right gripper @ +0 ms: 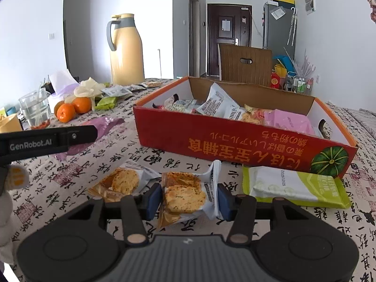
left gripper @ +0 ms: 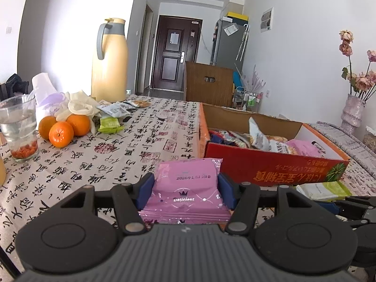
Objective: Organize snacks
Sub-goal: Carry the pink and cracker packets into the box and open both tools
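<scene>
My left gripper (left gripper: pixel 186 191) is shut on a pink snack packet (left gripper: pixel 188 178), held just above the tablecloth in front of the red cardboard box (left gripper: pixel 270 166). In the right wrist view that gripper's black finger (right gripper: pixel 70 136) and the pink packet (right gripper: pixel 105 124) show at the left. My right gripper (right gripper: pixel 186 198) is shut on a cracker packet (right gripper: pixel 183 192), its blue pads pressing both sides of the wrapper. The box (right gripper: pixel 235 141) stands just beyond, with several snack packets inside. A second cracker packet (right gripper: pixel 122 181) and a green packet (right gripper: pixel 293 185) lie on the table beside the held one.
At the far left of the table are three oranges (left gripper: pixel 63 127), a glass of water (left gripper: pixel 18 129), gloves, several small packets (left gripper: pixel 112 112) and a tall yellow thermos (left gripper: pixel 110 63). A wooden chair (left gripper: pixel 209 82) stands behind the table. A vase of flowers (left gripper: pixel 352 110) stands far right.
</scene>
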`<state>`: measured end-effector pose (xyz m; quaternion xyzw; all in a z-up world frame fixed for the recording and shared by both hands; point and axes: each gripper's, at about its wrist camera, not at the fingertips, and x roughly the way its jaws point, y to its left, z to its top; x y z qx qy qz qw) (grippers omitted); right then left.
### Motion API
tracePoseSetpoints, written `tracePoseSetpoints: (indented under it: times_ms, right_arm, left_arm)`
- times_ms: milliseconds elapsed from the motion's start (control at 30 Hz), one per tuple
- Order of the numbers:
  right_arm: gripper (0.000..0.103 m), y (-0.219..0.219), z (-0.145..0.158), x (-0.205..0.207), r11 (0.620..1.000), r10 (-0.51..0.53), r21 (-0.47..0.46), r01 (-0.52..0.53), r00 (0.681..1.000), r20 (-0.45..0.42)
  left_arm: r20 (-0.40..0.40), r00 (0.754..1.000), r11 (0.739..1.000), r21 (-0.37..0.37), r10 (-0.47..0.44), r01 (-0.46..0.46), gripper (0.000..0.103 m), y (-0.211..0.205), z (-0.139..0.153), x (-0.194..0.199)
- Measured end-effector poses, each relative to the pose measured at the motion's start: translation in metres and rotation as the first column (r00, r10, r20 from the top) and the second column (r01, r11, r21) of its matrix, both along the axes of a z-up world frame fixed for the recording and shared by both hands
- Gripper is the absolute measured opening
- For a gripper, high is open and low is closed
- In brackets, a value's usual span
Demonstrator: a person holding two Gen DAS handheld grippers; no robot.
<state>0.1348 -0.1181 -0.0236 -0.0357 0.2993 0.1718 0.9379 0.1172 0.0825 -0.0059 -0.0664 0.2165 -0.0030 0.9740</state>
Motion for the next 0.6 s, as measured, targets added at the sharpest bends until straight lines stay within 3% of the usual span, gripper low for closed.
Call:
tracePoseSetpoints:
  times_ms: [600]
  right_arm:
    - [0.05,-0.039,0.033,0.008,0.997,-0.042,0.07,0.035,0.995,0.093]
  left_arm:
    - [0.077,0.996,0.999,0.009,-0.032,0.031,0.06,-0.042,0.035,0.007]
